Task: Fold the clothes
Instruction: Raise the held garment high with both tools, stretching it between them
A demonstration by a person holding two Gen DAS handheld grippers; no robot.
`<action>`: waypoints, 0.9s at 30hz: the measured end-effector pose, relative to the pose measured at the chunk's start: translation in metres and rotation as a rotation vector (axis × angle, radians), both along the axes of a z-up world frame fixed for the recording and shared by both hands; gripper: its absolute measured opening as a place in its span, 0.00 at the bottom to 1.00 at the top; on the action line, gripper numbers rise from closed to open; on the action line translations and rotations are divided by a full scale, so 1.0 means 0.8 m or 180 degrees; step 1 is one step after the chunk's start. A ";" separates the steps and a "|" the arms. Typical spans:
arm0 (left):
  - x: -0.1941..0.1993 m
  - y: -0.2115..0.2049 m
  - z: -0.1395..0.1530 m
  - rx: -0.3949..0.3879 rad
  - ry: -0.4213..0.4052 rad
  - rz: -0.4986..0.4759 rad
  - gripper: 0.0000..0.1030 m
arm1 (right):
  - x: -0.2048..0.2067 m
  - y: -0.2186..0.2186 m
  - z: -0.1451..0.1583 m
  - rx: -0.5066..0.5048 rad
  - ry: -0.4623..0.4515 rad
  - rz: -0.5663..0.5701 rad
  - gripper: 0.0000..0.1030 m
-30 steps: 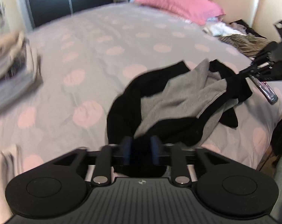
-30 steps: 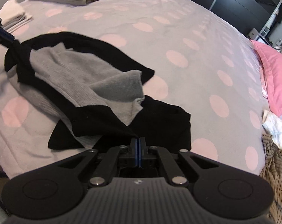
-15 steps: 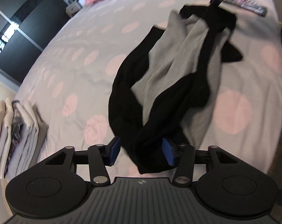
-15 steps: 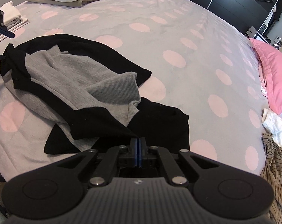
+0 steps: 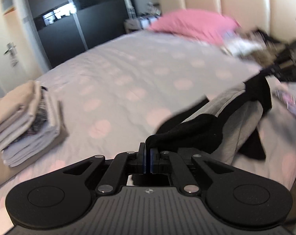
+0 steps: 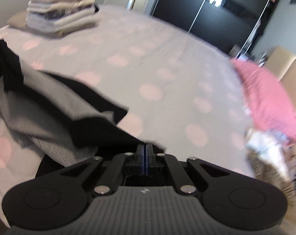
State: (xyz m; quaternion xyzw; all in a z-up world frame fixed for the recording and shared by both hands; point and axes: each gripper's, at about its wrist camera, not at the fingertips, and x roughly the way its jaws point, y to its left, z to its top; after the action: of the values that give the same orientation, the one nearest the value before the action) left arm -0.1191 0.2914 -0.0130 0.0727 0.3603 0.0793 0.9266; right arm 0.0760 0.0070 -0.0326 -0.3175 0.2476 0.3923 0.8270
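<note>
1. The left fingers are closed on a black edge of the black-and-grey garment; the right fingers pinch another black edge.
2. The garment hangs between them, partly on the bed.
3. Step: lifting it to spread. Next, pull both edges apart evenly.

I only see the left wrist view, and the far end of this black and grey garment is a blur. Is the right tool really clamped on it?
Observer: Yes. The right tool is shut on a black edge of the garment.
Operator: Is anything close beside that tool?
Observer: A striped brown garment lies to its right, apart from the one it holds.
</note>
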 end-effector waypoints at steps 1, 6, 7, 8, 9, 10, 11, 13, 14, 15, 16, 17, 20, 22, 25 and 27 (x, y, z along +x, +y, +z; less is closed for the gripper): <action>-0.003 0.005 0.016 -0.0036 -0.0089 0.0058 0.02 | -0.003 -0.002 0.016 0.0089 -0.0077 -0.0002 0.01; -0.021 0.018 0.118 -0.0155 -0.0712 0.0262 0.02 | -0.024 -0.008 0.118 0.0618 -0.0633 -0.0082 0.01; -0.026 0.017 0.143 -0.0155 -0.0850 0.0282 0.02 | -0.029 -0.010 0.141 0.0733 -0.0764 -0.0107 0.01; -0.032 0.016 0.167 -0.0149 -0.0980 0.0295 0.02 | -0.034 -0.013 0.165 0.0848 -0.0895 -0.0131 0.01; -0.039 0.013 0.190 -0.0123 -0.1107 0.0302 0.02 | -0.038 -0.015 0.189 0.0965 -0.1024 -0.0157 0.01; -0.046 0.009 0.213 -0.0097 -0.1235 0.0307 0.02 | -0.044 -0.019 0.213 0.1087 -0.1140 -0.0189 0.01; -0.055 0.003 0.235 -0.0068 -0.1365 0.0300 0.02 | -0.049 -0.024 0.235 0.1206 -0.1249 -0.0217 0.01; -0.076 -0.010 0.274 -0.0052 -0.1614 0.0272 0.02 | -0.064 -0.035 0.275 0.1423 -0.1454 -0.0258 0.01; -0.086 -0.017 0.292 -0.0064 -0.1733 0.0257 0.02 | -0.073 -0.042 0.291 0.1519 -0.1533 -0.0268 0.01; -0.097 -0.023 0.308 -0.0105 -0.1837 0.0237 0.02 | -0.081 -0.049 0.307 0.1613 -0.1609 -0.0279 0.01; -0.108 -0.028 0.322 -0.0146 -0.1929 0.0221 0.02 | -0.090 -0.057 0.319 0.1696 -0.1672 -0.0289 0.01; -0.117 -0.033 0.333 -0.0179 -0.2012 0.0206 0.02 | -0.100 -0.064 0.330 0.1778 -0.1733 -0.0298 0.01; -0.144 -0.048 0.358 -0.0207 -0.2207 0.0151 0.02 | -0.128 -0.089 0.353 0.1983 -0.1878 -0.0277 0.01; -0.161 -0.058 0.370 -0.0187 -0.2312 0.0126 0.02 | -0.146 -0.106 0.363 0.2091 -0.1944 -0.0237 0.01; -0.180 -0.068 0.384 -0.0245 -0.2434 0.0060 0.01 | -0.169 -0.127 0.374 0.2221 -0.2038 -0.0185 0.01; -0.191 -0.071 0.393 -0.0291 -0.2501 0.0011 0.01 | -0.179 -0.138 0.381 0.2313 -0.2048 -0.0149 0.01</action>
State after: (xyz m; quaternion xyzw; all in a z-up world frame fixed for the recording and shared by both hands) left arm -0.2715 0.2343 0.3016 -0.0051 -0.0185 0.0865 0.9961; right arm -0.0675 -0.1031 0.2724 -0.1077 -0.1666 0.3167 0.9276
